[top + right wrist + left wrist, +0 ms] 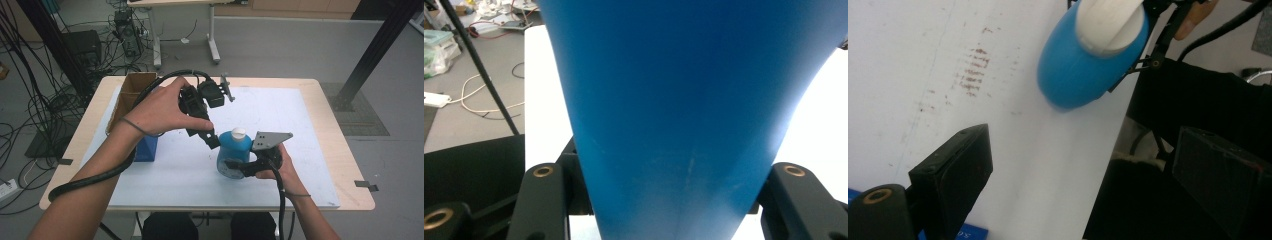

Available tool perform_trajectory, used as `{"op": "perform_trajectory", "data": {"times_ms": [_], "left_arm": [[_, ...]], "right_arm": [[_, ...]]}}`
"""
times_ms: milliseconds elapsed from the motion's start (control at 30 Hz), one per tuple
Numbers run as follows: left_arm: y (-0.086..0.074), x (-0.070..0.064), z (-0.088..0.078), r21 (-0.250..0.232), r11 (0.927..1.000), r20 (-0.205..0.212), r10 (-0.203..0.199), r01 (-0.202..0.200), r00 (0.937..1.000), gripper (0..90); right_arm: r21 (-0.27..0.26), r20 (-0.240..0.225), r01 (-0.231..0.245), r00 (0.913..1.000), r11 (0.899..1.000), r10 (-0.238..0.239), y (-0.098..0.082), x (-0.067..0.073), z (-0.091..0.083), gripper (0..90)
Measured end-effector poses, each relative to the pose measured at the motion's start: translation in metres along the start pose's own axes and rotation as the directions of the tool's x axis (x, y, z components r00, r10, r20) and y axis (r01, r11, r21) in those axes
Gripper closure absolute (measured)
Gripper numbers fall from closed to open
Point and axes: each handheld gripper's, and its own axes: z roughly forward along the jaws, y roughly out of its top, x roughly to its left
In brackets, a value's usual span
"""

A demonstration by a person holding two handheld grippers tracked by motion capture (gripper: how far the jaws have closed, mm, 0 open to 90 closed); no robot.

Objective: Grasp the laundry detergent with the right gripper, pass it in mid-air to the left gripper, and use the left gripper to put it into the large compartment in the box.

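A blue bottle (234, 151) with a white cap (239, 133) stands upright on the white mat (280, 115) near the table's front middle. My right gripper (241, 166) is shut on the bottle's lower body from the right; in the right gripper view the blue bottle (684, 115) sits between both jaws. My left gripper (212, 140) hangs just left of the bottle's neck, tilted down, jaws apart and holding nothing. The left gripper view looks down on the bottle (1083, 65) and its cap (1110, 22) beyond the open fingers (955, 170).
A blue box (145, 148) lies on the mat's left edge under my left forearm. Behind it, an open cardboard box (131, 95) stands along the table's left side. Cables and stands crowd the floor at the back left.
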Motion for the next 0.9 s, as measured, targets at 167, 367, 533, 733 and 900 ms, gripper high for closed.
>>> {"op": "perform_trajectory", "data": {"times_ms": [167,367,533,733,900], "left_arm": [[0.009,-0.011,0.001,0.016,0.9988,-0.005,0.046,-0.046,0.9989,9.4],[0.024,-0.024,0.002,0.051,0.9923,0.0,0.113,-0.113,0.9936,10.1],[0.034,-0.036,0.002,0.08,0.9851,-0.011,0.154,-0.152,0.9881,10.3],[0.044,-0.045,0.002,0.107,0.9736,-0.021,0.205,-0.202,0.9785,10.3],[0.052,-0.052,0.003,0.13,0.9566,-0.03,0.267,-0.261,0.9633,10.3]], "right_arm": [[0.005,-0.017,0.011,0.9998,1.0,-0.011,0.002,0.001,0.003,43.7],[0.011,-0.043,0.024,0.9988,1.0,-0.024,0.003,0.002,0.008,43.7],[0.013,-0.057,0.03,0.998,0.999,-0.029,0.002,0.003,0.011,43.7],[0.012,-0.071,0.039,0.9968,0.999,-0.038,0.001,0.003,0.013,43.7],[0.004,-0.084,0.045,0.9955,0.999,-0.044,0.001,0.003,0.013,43.7]]}}
